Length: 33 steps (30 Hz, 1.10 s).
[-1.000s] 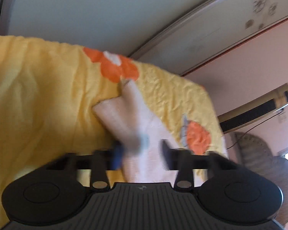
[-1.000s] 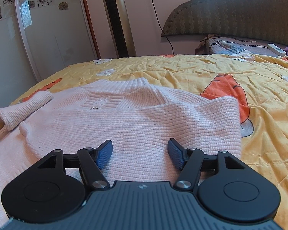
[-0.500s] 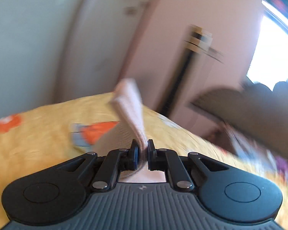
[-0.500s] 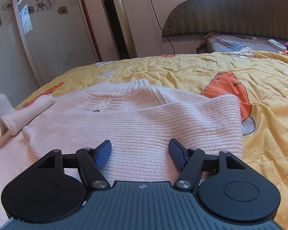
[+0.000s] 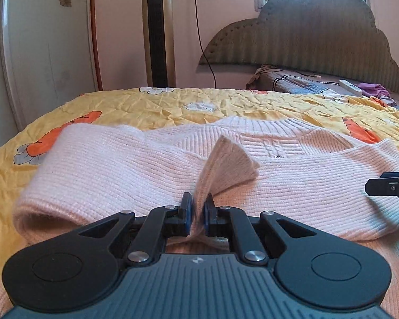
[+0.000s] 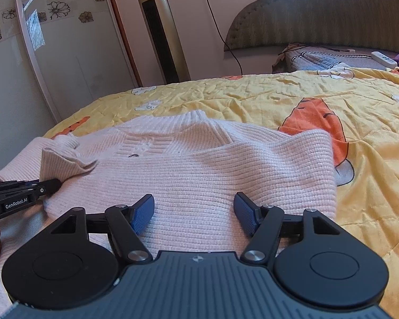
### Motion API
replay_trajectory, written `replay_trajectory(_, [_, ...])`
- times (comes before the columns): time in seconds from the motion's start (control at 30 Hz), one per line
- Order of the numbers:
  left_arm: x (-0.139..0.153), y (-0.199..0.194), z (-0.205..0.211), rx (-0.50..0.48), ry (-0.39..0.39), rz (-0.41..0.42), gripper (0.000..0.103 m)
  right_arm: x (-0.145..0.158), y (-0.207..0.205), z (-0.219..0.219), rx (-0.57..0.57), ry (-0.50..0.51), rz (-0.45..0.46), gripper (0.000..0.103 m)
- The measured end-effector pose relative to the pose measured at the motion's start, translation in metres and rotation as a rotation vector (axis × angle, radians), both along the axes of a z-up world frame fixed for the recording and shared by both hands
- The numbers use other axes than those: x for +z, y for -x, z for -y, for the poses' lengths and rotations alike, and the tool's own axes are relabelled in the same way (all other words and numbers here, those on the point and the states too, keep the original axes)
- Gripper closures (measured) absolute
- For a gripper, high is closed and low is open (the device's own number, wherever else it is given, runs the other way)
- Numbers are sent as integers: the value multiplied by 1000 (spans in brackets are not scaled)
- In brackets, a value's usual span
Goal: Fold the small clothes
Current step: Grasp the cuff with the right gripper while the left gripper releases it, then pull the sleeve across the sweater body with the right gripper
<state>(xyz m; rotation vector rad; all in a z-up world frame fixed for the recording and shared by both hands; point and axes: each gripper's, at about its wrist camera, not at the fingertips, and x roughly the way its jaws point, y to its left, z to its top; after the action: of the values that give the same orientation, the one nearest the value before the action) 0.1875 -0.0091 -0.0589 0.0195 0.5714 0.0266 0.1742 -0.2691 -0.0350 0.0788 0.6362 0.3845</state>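
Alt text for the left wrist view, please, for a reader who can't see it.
The left gripper is shut on the cuff of a pink sweater's sleeve, brought across the sweater lying on a yellow quilt. The right gripper shows at the right edge.

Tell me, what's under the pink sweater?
The pink sweater lies on a yellow quilt with orange carrot pictures. The quilt directly beneath it is covered, so nothing more shows.

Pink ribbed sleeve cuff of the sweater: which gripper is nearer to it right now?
Left. The left gripper is shut on the pink ribbed sleeve cuff, holding it over the pink knit sweater. The right gripper is open, off to the cuff's right, above the sweater's body.
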Motion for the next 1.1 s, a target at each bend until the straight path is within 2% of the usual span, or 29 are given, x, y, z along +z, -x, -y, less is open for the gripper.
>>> replay_trajectory(0.07, [0, 2, -2, 0, 6, 2, 94, 2, -2, -5, 15, 26, -13, 25])
replay_trajectory(0.1, [-1, 1, -1, 0, 9, 2, 94, 7, -6, -11, 23, 40, -42, 17])
replay_trajectory(0.13, [-1, 2, -1, 0, 13, 3, 94, 15, -12, -17, -8, 33, -93, 13])
replay_trajectory(0.17, [-1, 2, -2, 0, 16, 2, 94, 27, -19, -21, -61, -31, -161, 14])
replay_trajectory(0.2, [-1, 2, -2, -1, 16, 3, 94, 35, -24, -22, -78, -139, -212, 15])
replay_trajectory(0.23, [-1, 2, -2, -1, 16, 3, 94, 42, -29, -23, -52, -320, -265, 13])
replay_trajectory(0.3, [-1, 2, -3, -1, 17, 5, 94, 43, -39, -36, 21, -567, -364, 8])
replay_trajectory(0.37, [0, 3, -3, 0, 15, 7, 94, 33, -55, -60, 29, -668, -505, 13])
replay_trajectory(0.47, [0, 4, -3, -1, 13, 12, 94, 5, -83, -94, -4, -719, -725, 28])
replay_trajectory(0.53, [0, 4, -3, -3, 15, 15, 94, -5, -94, -111, 1, -747, -785, 40])
replay_trajectory(0.6, [0, 5, -3, -7, 16, 17, 94, -7, -100, -125, 12, -729, -794, 41])
replay_trajectory(0.67, [0, 5, -3, -10, 16, 17, 94, -12, -103, -138, -4, -668, -823, 42])
replay_trajectory(0.73, [0, 5, -2, -22, 15, 16, 94, -16, -104, -144, -10, -618, -822, 57])
replay_trajectory(0.77, [1, 7, -1, -37, 12, 18, 93, -18, -104, -145, -15, -610, -825, 56])
replay_trajectory(0.8, [3, 11, -1, -59, 3, 25, 93, -21, -104, -144, -18, -619, -823, 63])
replay_trajectory(0.83, [6, 18, -1, -80, -7, 40, 92, -24, -102, -142, -16, -627, -808, 72])
replay_trajectory(0.9, [12, 40, -7, -121, 9, 77, 92, -28, -99, -138, -22, -591, -784, 81])
replay_trajectory(0.97, [18, 61, -22, -122, 81, 101, 87, -31, -96, -133, -5, -588, -748, 84])
replay_trajectory(1.0, [21, 68, -33, -93, 140, 98, 84, -30, -93, -131, -4, -590, -718, 90])
replay_trajectory(1.03, [22, 72, -45, -56, 215, 90, 74, -26, -90, -130, 3, -590, -676, 88])
replay_trajectory(1.07, [22, 74, -63, 3, 340, 74, 61, -21, -89, -130, 10, -585, -634, 87])
replay_trajectory(1.1, [21, 76, -82, 68, 484, 60, 53, -15, -88, -130, 17, -593, -610, 87])
